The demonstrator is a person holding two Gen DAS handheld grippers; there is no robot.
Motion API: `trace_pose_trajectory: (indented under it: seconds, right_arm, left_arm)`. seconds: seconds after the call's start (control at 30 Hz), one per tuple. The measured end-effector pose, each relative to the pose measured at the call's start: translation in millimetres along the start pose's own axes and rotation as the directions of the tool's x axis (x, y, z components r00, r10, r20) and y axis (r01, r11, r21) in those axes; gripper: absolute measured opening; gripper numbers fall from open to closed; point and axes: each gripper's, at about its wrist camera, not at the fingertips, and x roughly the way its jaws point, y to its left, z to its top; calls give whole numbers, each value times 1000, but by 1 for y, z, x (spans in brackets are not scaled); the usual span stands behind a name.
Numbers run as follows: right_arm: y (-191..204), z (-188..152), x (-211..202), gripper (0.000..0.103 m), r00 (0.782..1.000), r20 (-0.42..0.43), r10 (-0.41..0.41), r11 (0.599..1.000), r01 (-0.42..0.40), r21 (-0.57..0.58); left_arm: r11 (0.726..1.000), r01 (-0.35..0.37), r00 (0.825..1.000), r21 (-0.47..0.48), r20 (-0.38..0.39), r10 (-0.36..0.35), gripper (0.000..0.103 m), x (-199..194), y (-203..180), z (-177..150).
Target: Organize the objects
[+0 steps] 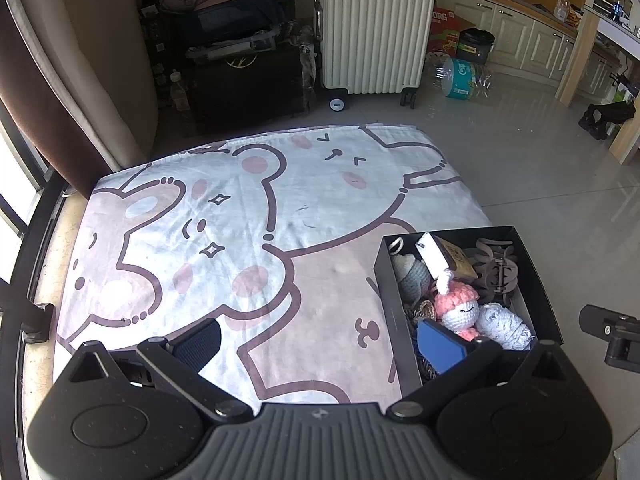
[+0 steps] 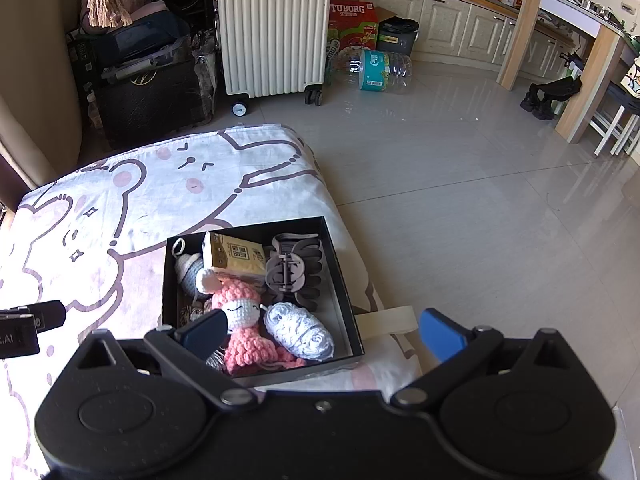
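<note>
A black open box sits at the right edge of a cartoon blanket. It holds a pink crochet doll, a grey hair claw, a tan tissue pack, a pale yarn bundle and a grey knitted toy. The box also shows in the left wrist view with the doll. My left gripper is open and empty above the blanket, its right finger over the box. My right gripper is open and empty above the box's near edge.
A cream suitcase stands beyond the blanket, with dark bags to its left. A large water bottle and a red carton lie on the tiled floor. Cabinets and a wooden table leg are at right.
</note>
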Motion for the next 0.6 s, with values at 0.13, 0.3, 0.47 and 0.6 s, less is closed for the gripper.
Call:
trace_pose_trajectory:
  seconds: [0.13,0.3,0.47,0.6]
  right_arm:
    - [0,0,0,103,1000,0,0,1000,0,0]
    - [0,0,0,103,1000,0,0,1000,0,0]
    - [0,0,0,103,1000,0,0,1000,0,0]
    - [0,0,0,103,1000,0,0,1000,0,-1]
  left_arm:
    - [1000,1,1000,1,-1,-1,103,0,0,0]
    - [1000,2,1000,1,-1,-2,103,0,-1,0]
    - [1000,3,1000,1,-2,-3,103,0,-2,0]
    - [1000,4,1000,1,-2,-4,103,0,-2,0]
